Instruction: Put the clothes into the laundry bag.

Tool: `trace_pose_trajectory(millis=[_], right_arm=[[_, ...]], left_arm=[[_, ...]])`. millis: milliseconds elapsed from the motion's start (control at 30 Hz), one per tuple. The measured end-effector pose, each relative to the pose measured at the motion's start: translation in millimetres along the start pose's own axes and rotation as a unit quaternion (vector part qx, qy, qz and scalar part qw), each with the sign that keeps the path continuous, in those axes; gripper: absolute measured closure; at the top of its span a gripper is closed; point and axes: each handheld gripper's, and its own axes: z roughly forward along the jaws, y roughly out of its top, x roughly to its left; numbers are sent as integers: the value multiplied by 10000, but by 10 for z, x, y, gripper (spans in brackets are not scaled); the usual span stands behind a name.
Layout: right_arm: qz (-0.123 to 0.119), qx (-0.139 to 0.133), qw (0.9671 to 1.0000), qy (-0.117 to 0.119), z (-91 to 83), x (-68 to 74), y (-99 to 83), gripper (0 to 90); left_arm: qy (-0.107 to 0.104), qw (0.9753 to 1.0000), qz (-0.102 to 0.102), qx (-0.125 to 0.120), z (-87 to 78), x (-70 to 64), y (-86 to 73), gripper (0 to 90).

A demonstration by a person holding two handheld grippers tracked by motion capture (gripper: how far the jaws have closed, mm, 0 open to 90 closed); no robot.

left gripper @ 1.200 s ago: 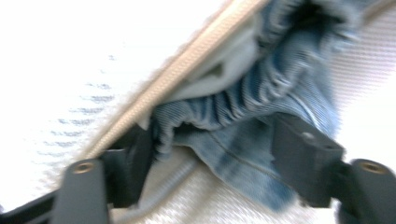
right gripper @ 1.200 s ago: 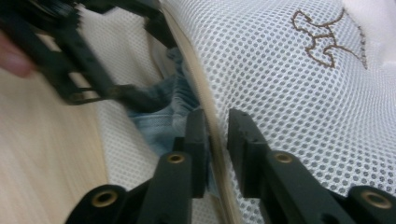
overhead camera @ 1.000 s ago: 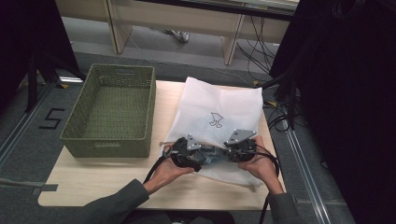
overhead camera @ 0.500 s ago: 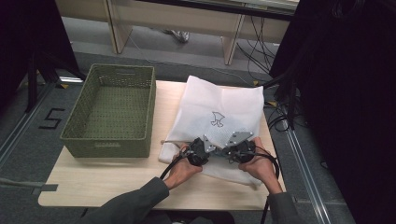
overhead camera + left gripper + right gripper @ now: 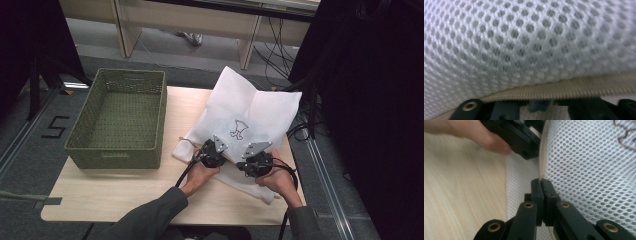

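A white mesh bag (image 5: 252, 107) with a small dark drawing lies flat on the wooden table (image 5: 125, 192). A beige zipper (image 5: 541, 157) runs along its near edge. My right gripper (image 5: 541, 181) is shut on the zipper tape; in the high view the right gripper (image 5: 251, 156) sits at the bag's near edge. My left gripper (image 5: 215, 150) is close to its left on the same edge. In the left gripper view the zipper (image 5: 564, 87) crosses just above the left gripper (image 5: 539, 105), whose jaws hold a small bluish pull (image 5: 537, 106).
A green woven basket (image 5: 120, 120) stands empty at the table's left. Cables trail from both grippers toward the near edge. The table's right edge lies close beyond the bag, with dark cables and a black curtain past it.
My left gripper has slid right along the bag's near edge, closing the gap to the right gripper. The right gripper has stayed in place.
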Motion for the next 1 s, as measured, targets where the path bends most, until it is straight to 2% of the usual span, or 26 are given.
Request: trace_pose_trajectory(millis=[67,233,300,367,400,433,467,500,533,567,600,633,667,700,733,800,833,900,967,1000], right_arm=[[10,22,10000,36,36,-22,-16,900],[116,92,9999,-2,43,-1,-22,900],[2,135,9999,67,81,9,-15,900],[-14,144,9998,102,100,18,-14,900],[34,221,9997,83,95,30,-14,900],[56,214,9997,127,104,30,-18,900],[-25,208,9997,152,116,29,-20,900],[-41,215,9996,189,130,21,-24,900],[-53,238,9996,155,140,20,-28,900],[45,291,9994,200,145,27,-34,900],[39,292,9994,198,175,19,-44,900],[-27,248,9994,246,211,7,-56,900],[52,313,9993,221,212,7,-60,900],[-6,319,9993,186,221,-5,-68,900],[98,315,9992,210,225,-14,-88,900],[-47,320,9989,327,247,-35,-104,900],[103,379,9990,220,248,-11,-110,900],[121,411,9989,215,268,-6,-113,900],[130,430,9988,218,274,-8,-113,900],[138,434,9987,222,273,-10,-113,900]], left_arm=[[-69,10000,-61,36,-69,20,0,607],[-130,9991,323,250,-313,75,-22,528],[-185,9986,380,320,-339,77,-49,542],[-289,9983,355,370,-300,71,-83,591],[-360,9973,461,444,-270,74,-89,632],[-365,9979,360,389,-202,39,-100,672],[-351,9983,292,353,-140,2,-92,729],[-339,9984,294,337,-111,-14,-72,756],[-323,9988,221,284,-77,-32,-48,768],[-206,9992,282,195,-34,-53,5,772],[-123,9992,342,145,-17,-60,51,774],[-136,9995,284,92,-2,-62,72,774],[-155,9998,132,67,12,-72,76,773],[-300,9994,124,140,5,-72,46,769],[-389,9986,251,272,-23,-63,12,745],[-424,9979,326,364,-61,-55,-27,655],[-514,9967,399,488,-168,-22,-89,620],[-522,9964,448,488,-285,8,-116,573],[-475,9959,613,462,-392,43,-122,573],[-453,9958,690,399,-436,63,-119,622]])
